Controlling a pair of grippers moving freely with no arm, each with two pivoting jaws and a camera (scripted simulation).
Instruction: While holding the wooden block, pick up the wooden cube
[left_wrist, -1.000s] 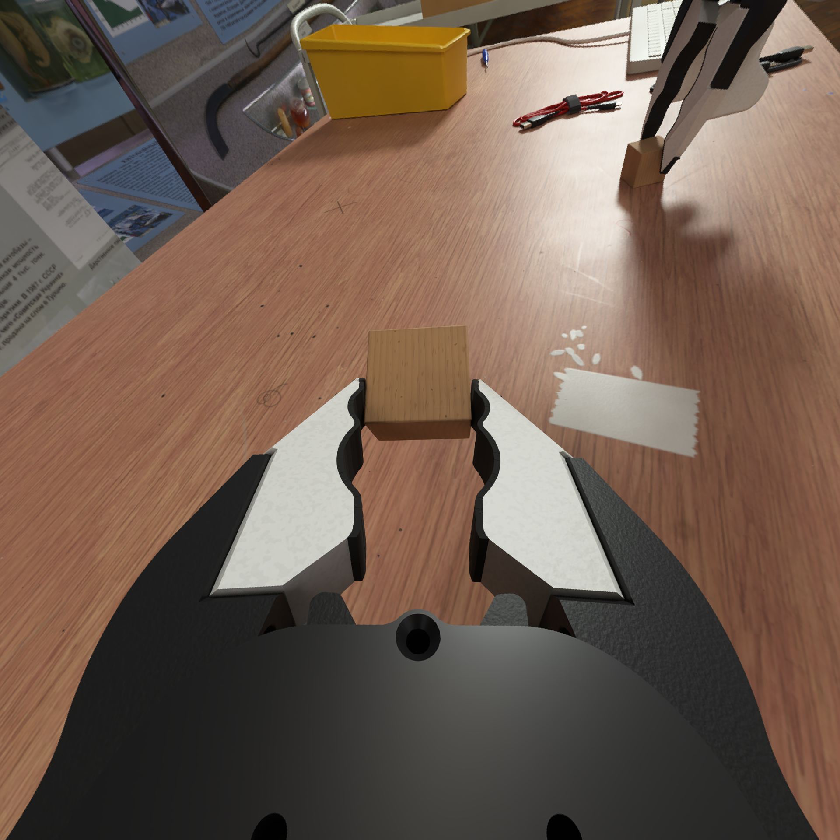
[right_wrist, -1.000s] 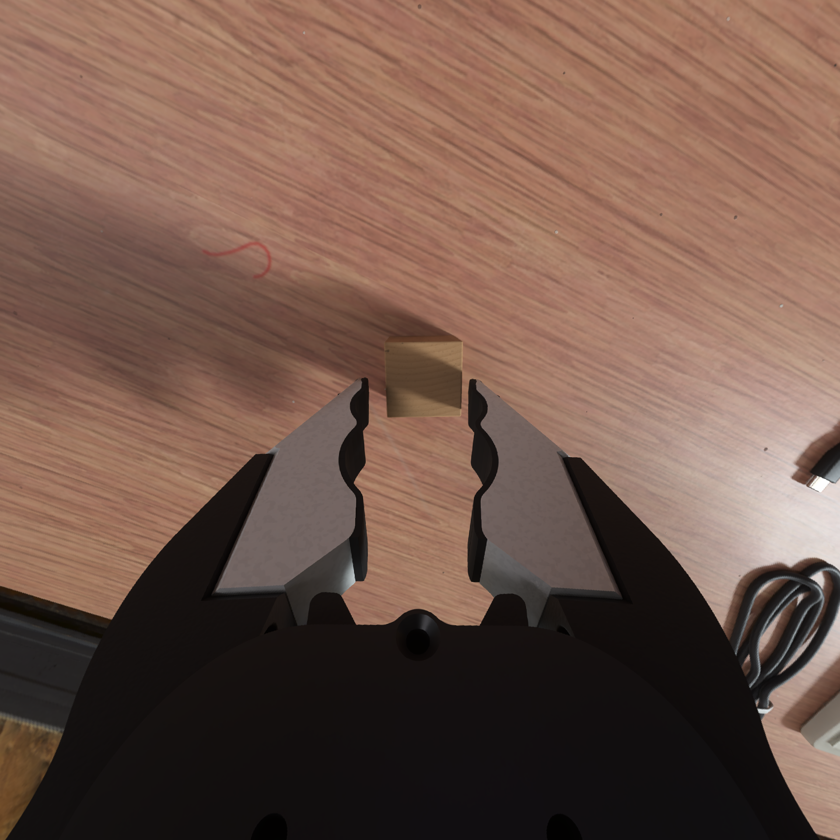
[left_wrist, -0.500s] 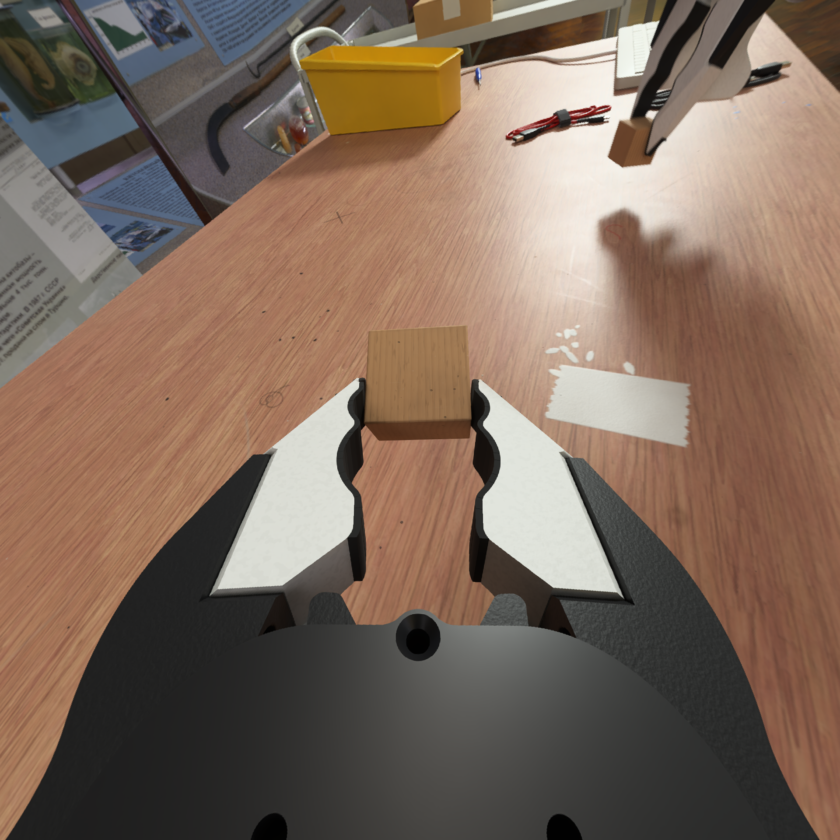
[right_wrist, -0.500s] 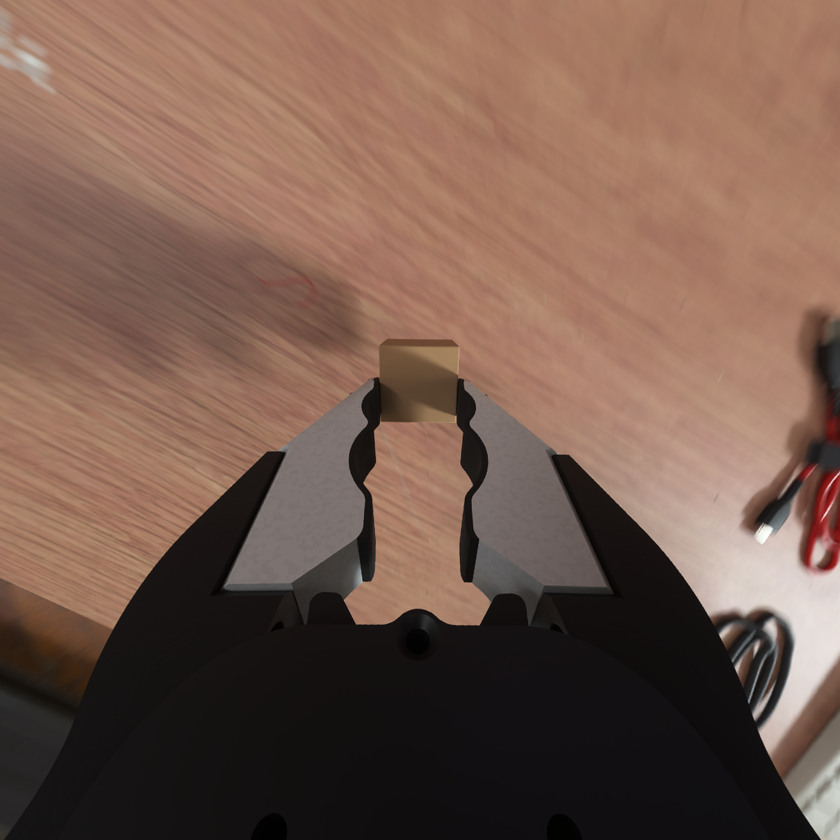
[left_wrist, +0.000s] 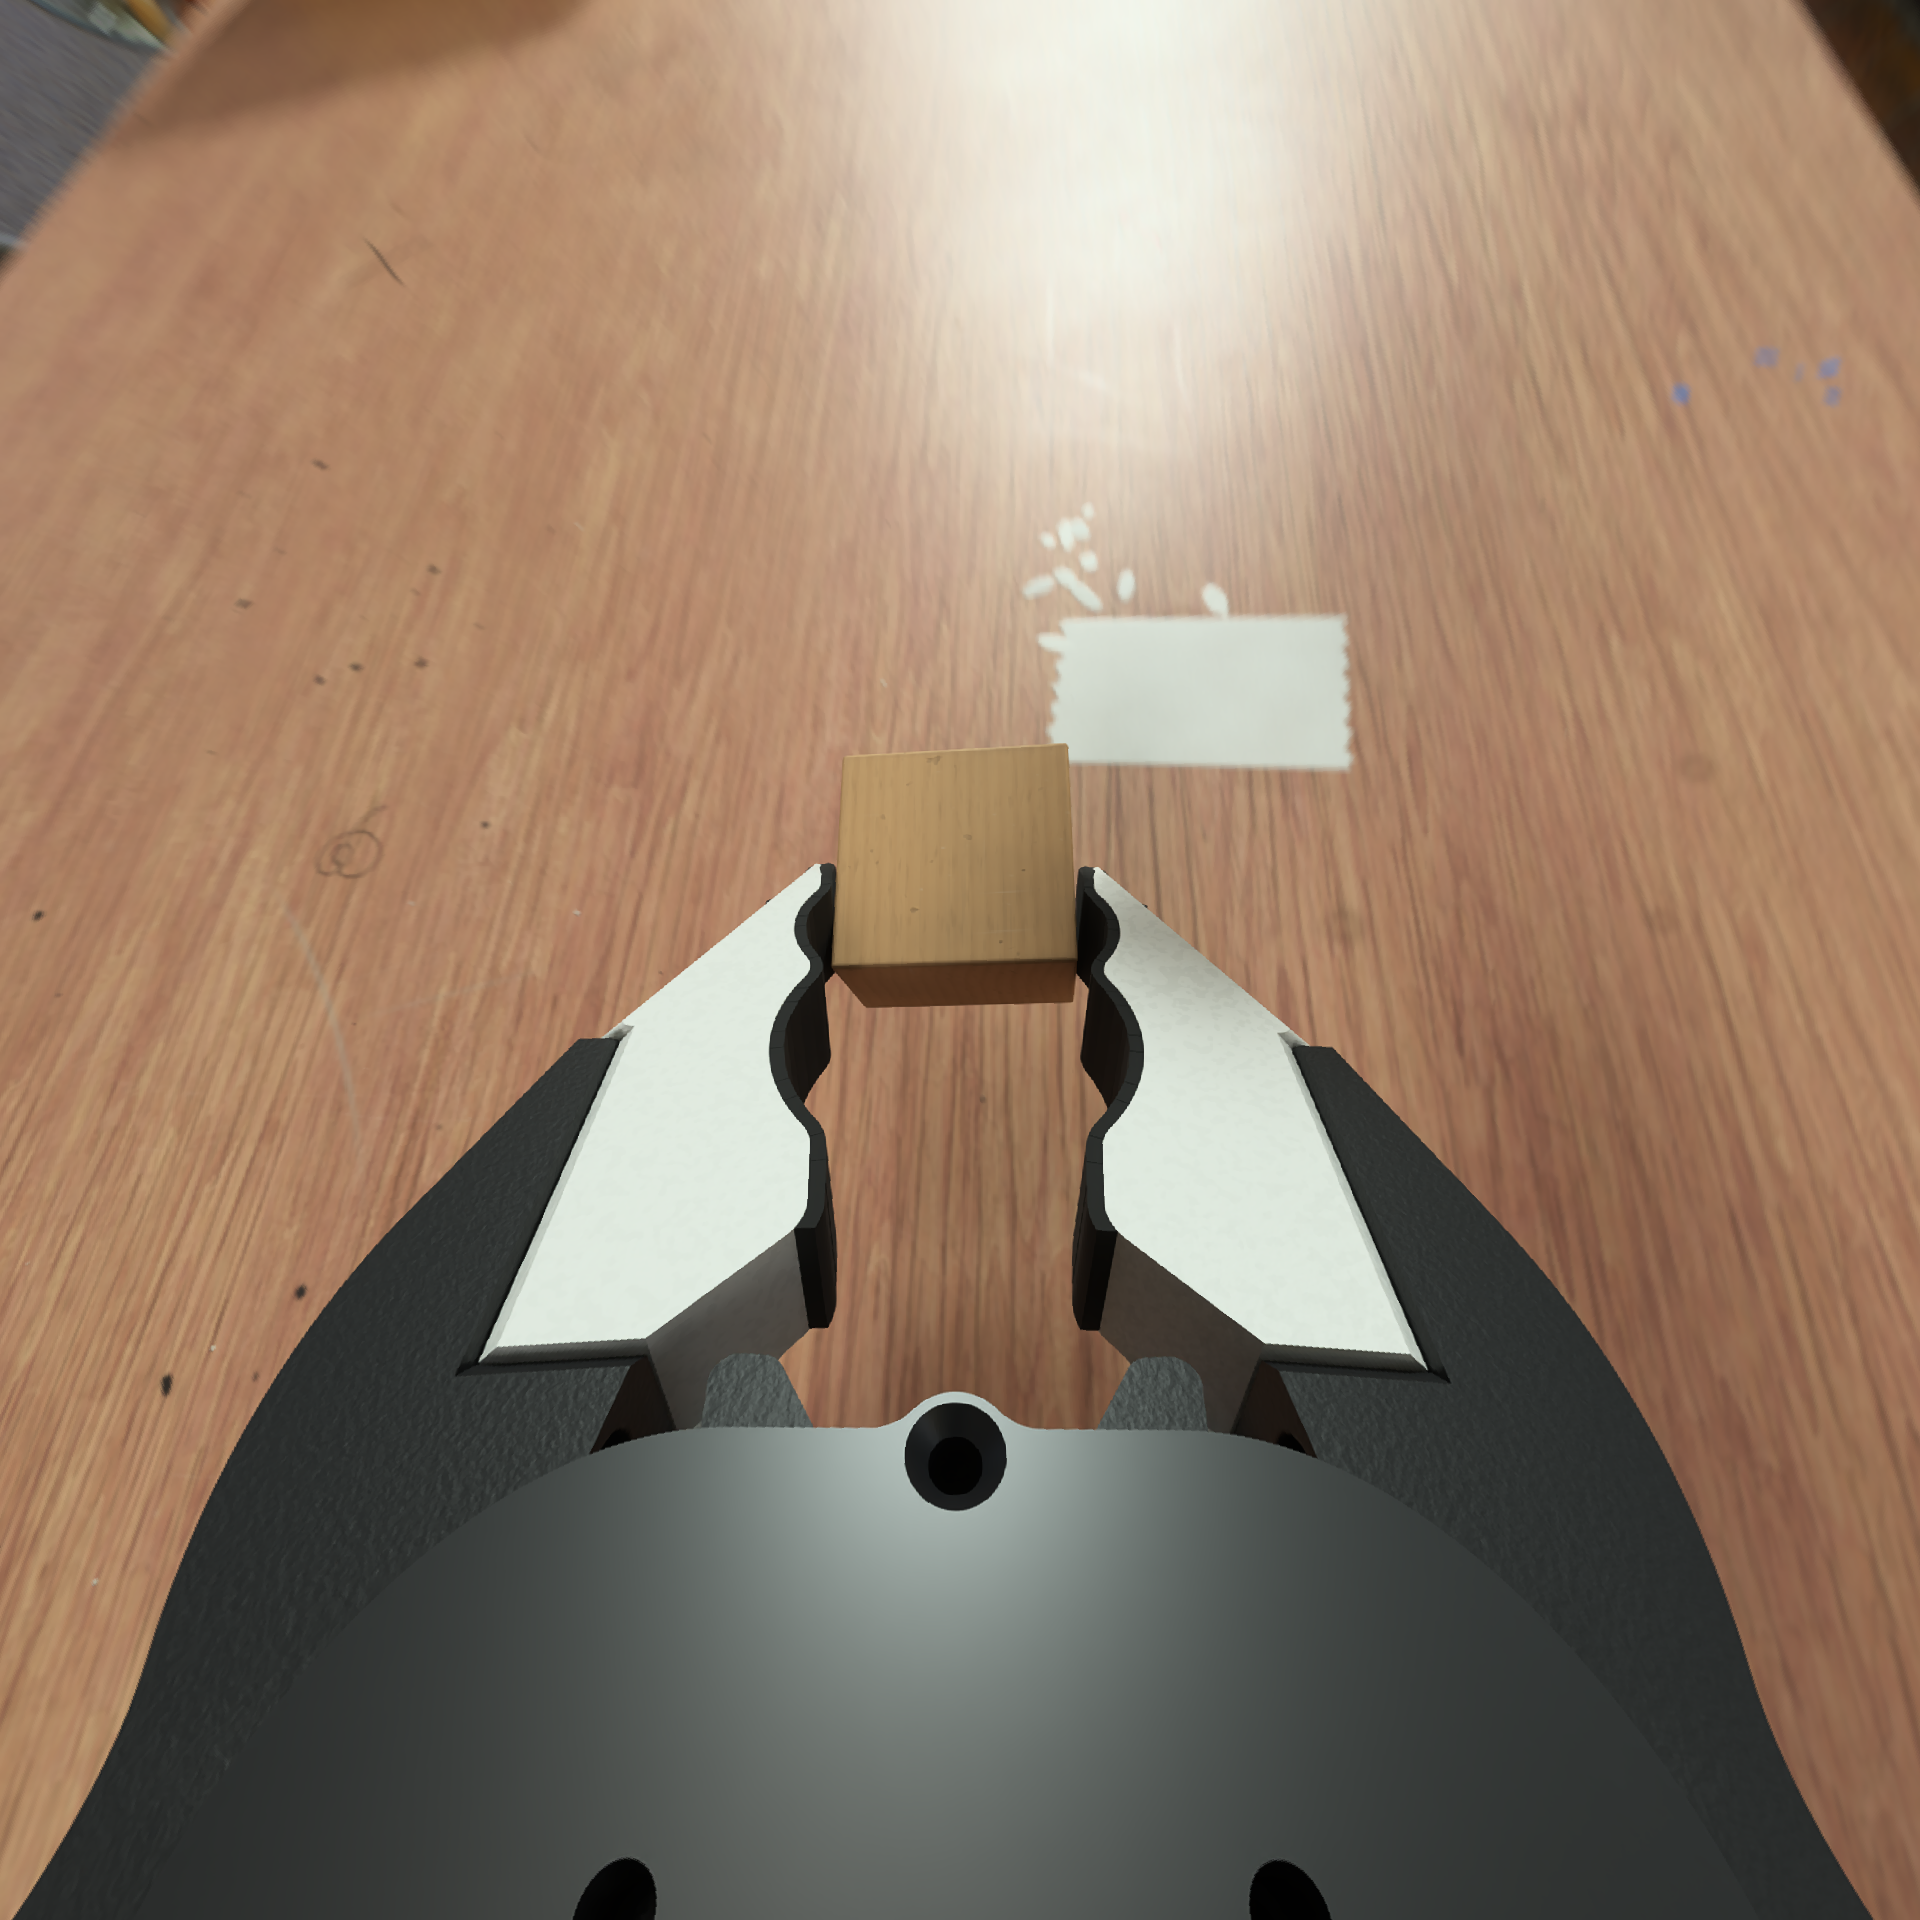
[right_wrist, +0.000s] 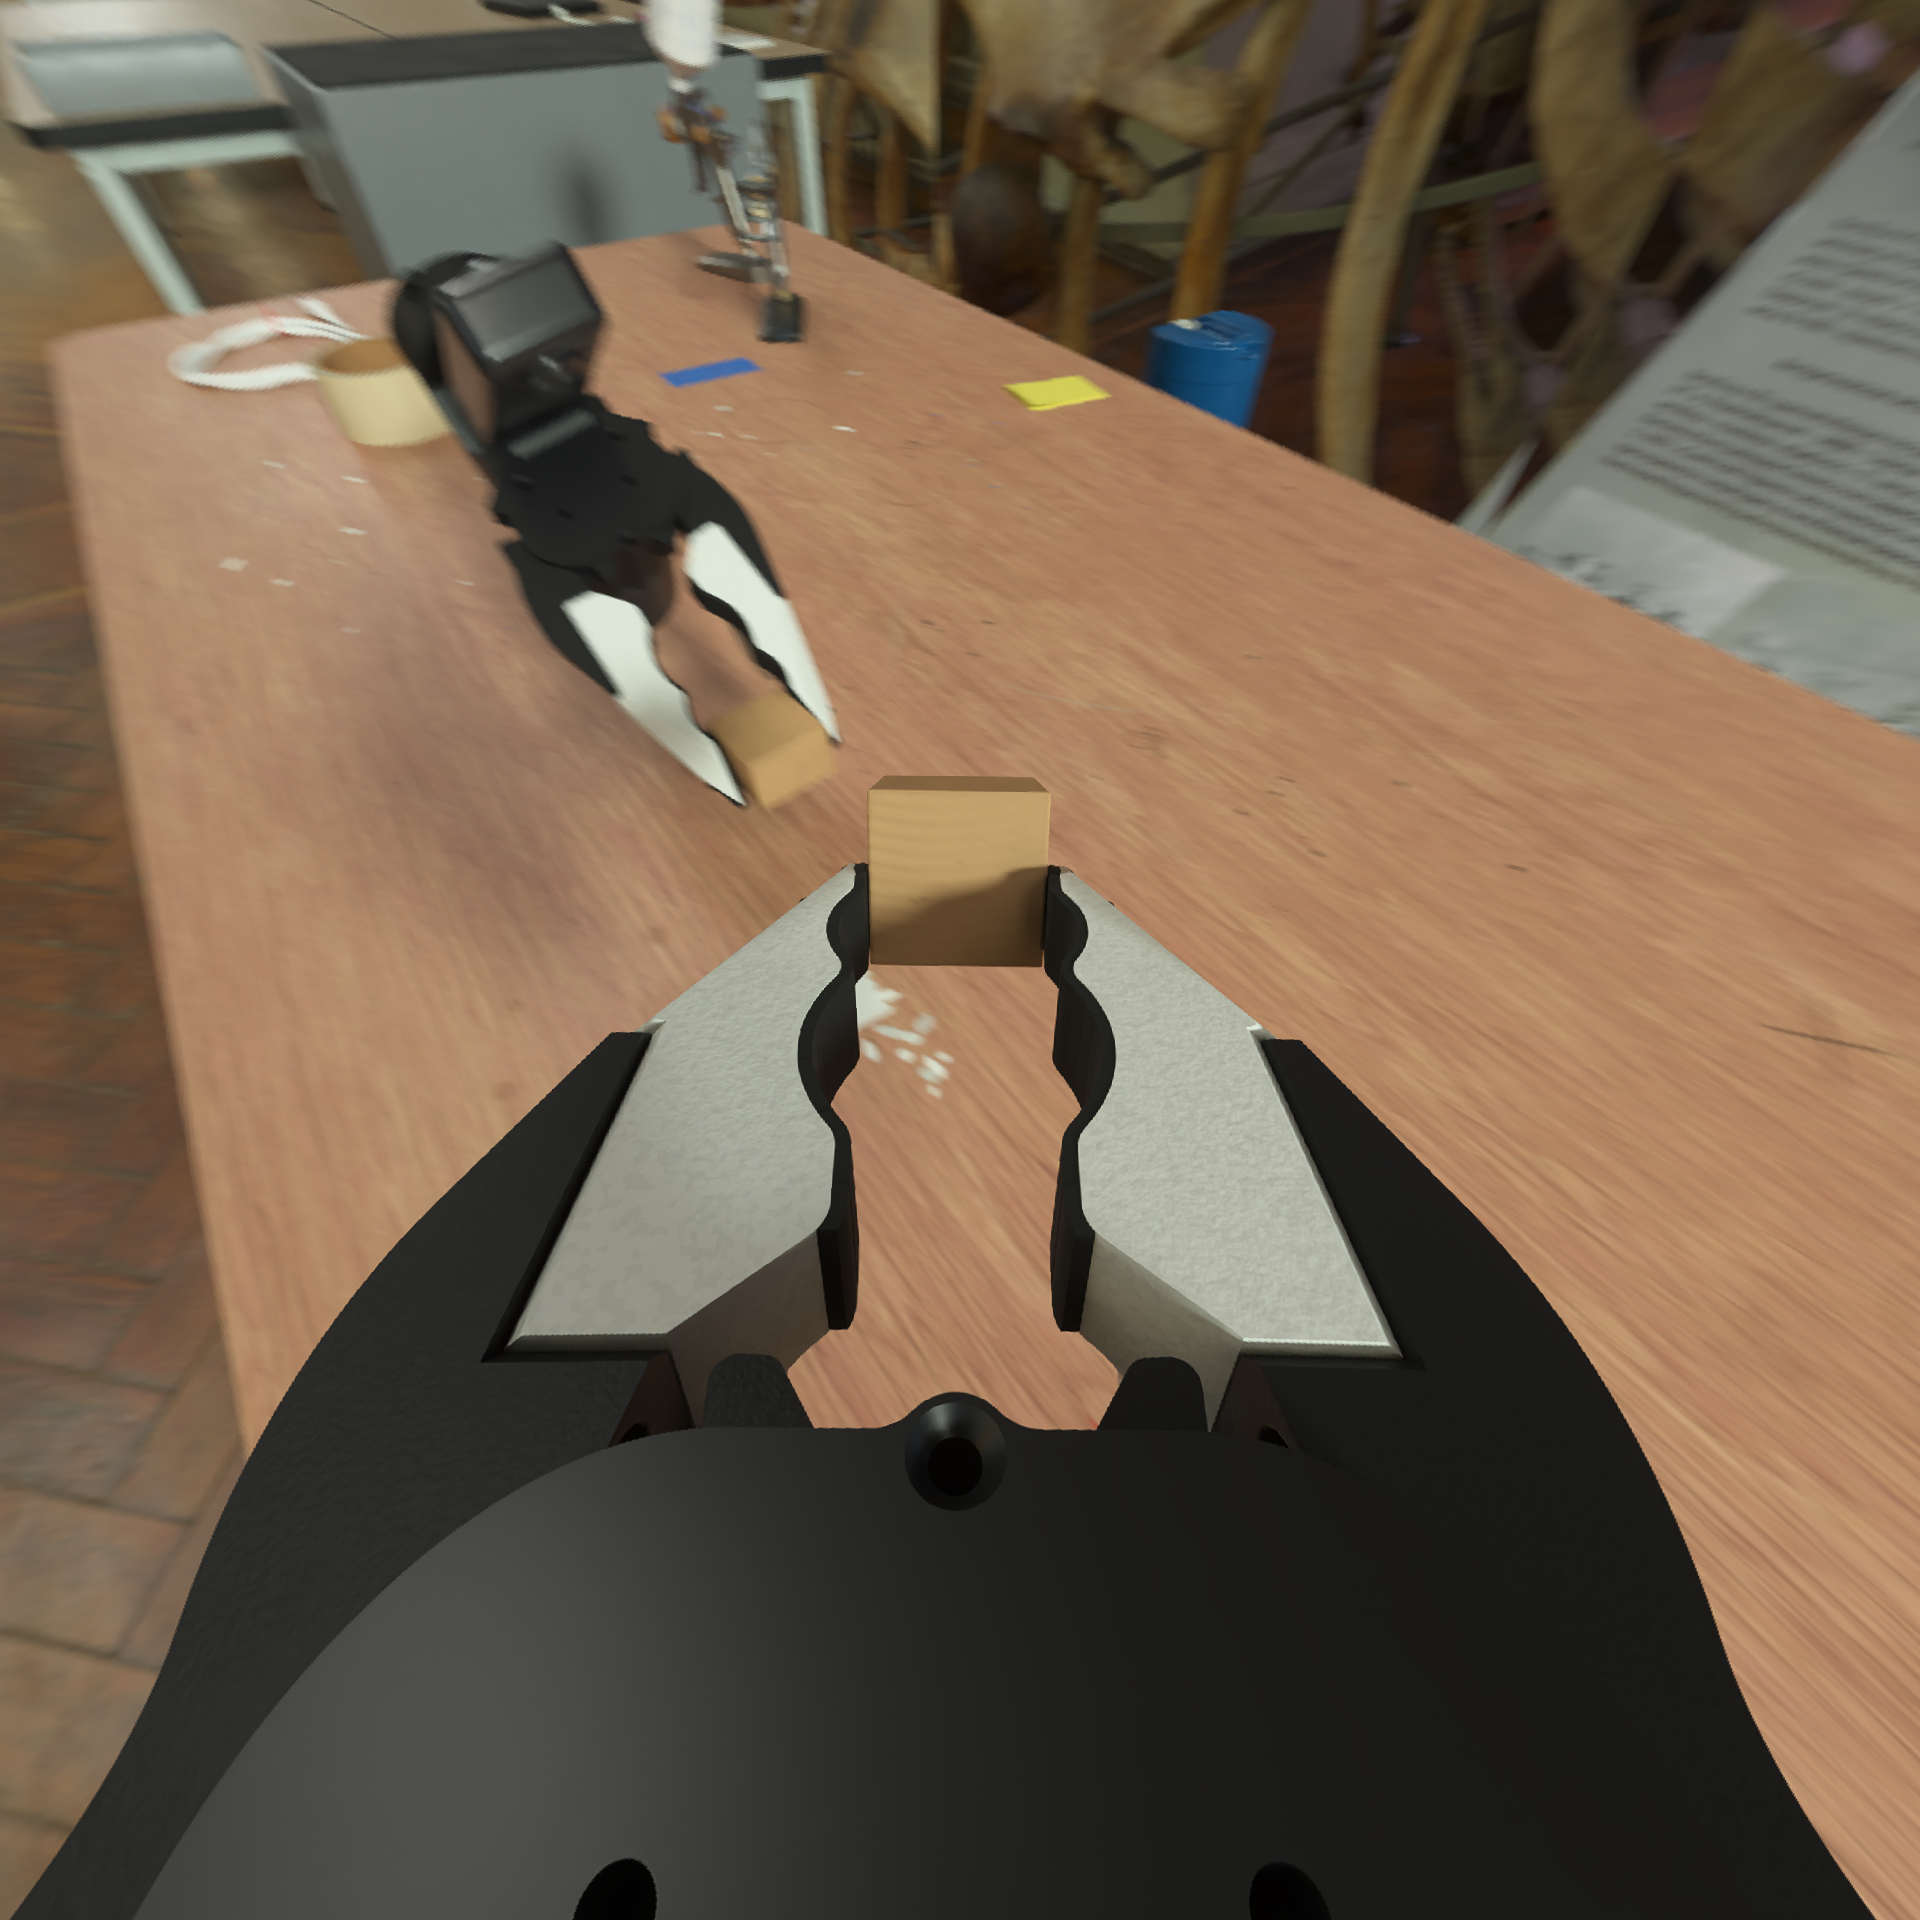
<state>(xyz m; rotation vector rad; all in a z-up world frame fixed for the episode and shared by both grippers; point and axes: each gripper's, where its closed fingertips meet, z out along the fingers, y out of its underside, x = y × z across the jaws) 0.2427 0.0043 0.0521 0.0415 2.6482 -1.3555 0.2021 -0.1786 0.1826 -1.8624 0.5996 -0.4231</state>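
While one reddish-brown wooden counter (left_wrist: 520, 520) spreads below, two grippers each clamp one block: left gripper (left_wrist: 954, 914) fingers pinch the larger tan wooden block (left_wrist: 954, 862); right gripper (right_wrist: 954, 914) fingers pinch the small wooden cube (right_wrist: 956, 873), lifted higher than half a second ago.

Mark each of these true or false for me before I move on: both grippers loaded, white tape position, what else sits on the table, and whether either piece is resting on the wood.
1. The left gripper is shut on the wooden block. True.
2. The right gripper is open and holds nothing. False: it is shut on the wooden cube.
3. The white tape patch lies on the table beyond the block, to its right. True.
4. The blue can lies tipped over mid-table. False: it stands upright near the far edge.
5. The cube rests on the table. False: it is held above it.
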